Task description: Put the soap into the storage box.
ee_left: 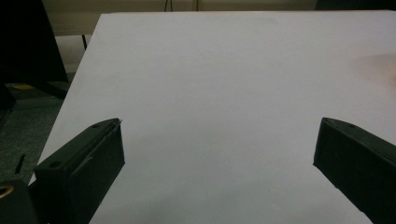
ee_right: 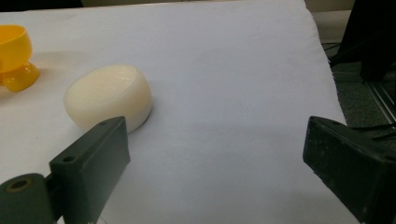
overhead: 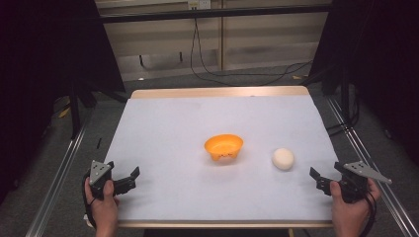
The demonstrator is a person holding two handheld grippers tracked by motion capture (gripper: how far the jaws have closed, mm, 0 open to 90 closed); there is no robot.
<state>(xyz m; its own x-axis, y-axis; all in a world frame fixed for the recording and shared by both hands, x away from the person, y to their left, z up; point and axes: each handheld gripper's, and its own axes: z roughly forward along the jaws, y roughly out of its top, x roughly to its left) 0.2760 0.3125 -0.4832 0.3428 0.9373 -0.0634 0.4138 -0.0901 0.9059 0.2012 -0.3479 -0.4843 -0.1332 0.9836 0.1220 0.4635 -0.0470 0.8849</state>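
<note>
Lying just beyond right gripper (ee_right: 215, 154) spread fingers (ee_right: 91, 163): cream bowl (ee_right: 109, 95), untouched

Both hands are showing bare in the high view, with no sleeve reaching the wrists. The left tongs (overhead: 122, 174) are wearing black bodies with a grey three-cornered plate on top, pierced by small holes. The right tongs (overhead: 326, 174) are carrying a matching grey plate. A black cable is looping down beside each wrist. In the gripper views the jaws are appearing as thick matte black blocks, each left-hand one showing a screw hole and, lower down, a brass-coloured fitting.
</note>
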